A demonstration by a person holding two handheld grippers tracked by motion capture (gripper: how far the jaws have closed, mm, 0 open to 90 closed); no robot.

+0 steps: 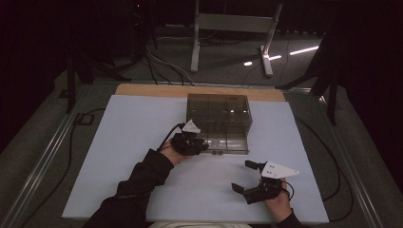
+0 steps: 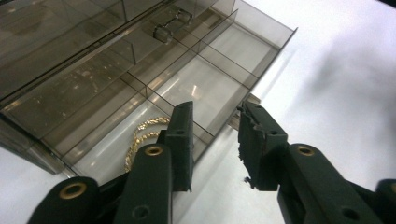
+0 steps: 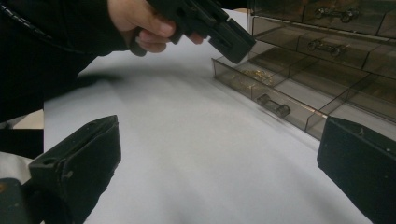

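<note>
The gold chain (image 2: pixel 142 135) lies in the open drawer (image 2: pixel 205 88) just beyond the left gripper (image 2: pixel 215 135), whose parted jaws hold nothing; the right gripper (image 1: pixel 247 176), wide open, sits well apart from the drawer.

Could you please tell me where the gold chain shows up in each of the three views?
High view: too small and dim to make out.
Left gripper view: gold chain in the open drawer, beside the left gripper.
Right gripper view: chain under that gripper.
Shared landmark: the drawer.

No legible text anywhere, as far as visible.
</note>
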